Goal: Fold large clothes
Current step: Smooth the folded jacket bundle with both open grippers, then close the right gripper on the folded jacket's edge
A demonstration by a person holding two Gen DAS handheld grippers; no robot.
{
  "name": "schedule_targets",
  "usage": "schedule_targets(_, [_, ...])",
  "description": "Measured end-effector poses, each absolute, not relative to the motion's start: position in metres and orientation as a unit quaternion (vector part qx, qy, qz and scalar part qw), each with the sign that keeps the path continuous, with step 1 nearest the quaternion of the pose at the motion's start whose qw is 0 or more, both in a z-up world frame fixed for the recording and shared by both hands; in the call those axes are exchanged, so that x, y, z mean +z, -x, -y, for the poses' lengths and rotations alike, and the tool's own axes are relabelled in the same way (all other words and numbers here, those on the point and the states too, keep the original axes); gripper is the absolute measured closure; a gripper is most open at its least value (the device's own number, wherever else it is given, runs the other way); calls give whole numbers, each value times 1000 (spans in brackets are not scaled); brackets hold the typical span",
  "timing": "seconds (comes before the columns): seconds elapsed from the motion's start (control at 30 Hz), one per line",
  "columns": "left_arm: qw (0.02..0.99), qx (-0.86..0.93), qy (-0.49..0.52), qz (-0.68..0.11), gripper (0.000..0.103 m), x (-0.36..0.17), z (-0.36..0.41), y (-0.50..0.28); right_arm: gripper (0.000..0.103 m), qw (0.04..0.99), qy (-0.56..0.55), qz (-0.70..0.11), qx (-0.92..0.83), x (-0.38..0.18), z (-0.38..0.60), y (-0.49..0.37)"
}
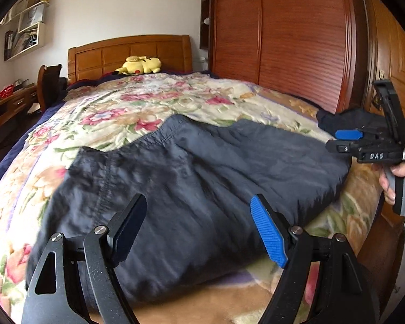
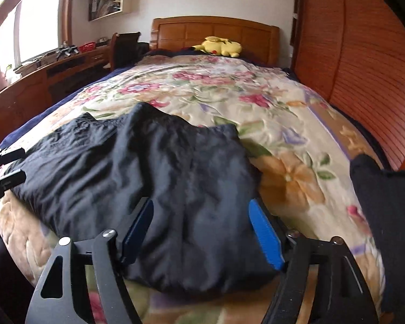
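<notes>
Dark navy nylon garment point(image 1: 191, 178) lies folded on the floral quilted bedspread point(image 1: 137, 102), both grippers released above its near edge.

We see the left gripper point(image 1: 199, 232) with its black and blue fingers spread wide, nothing between the pads, hovering over the garment's near part. We see the right gripper point(image 2: 202, 232) likewise spread, pads apart from the cloth below; in the left view it sits at the far right, held by a hand point(image 1: 397, 186). The garment sits at the near end of the bed, waistband edge toward the far side. A second dark cloth point(image 2: 386, 216) lies to the right on the bedspread. A yellow plush toy point(image 1: 139, 65) rests far off by the wooden headboard point(image 1: 129, 51), with a reddish wooden wardrobe point(image 1: 283, 35) at right.
</notes>
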State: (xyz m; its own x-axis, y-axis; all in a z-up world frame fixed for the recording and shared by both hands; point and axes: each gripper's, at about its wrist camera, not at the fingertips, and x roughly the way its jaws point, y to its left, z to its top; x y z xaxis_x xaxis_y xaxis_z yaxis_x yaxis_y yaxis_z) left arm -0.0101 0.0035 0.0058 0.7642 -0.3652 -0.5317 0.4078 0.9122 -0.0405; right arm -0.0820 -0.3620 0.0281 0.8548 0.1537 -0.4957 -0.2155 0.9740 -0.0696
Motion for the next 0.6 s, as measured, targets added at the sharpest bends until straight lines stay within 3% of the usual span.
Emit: schedule_targets(0.6, [929, -211, -55, -297, 23, -27, 12, 10, 23, 959, 29, -274, 58, 3, 380, 83])
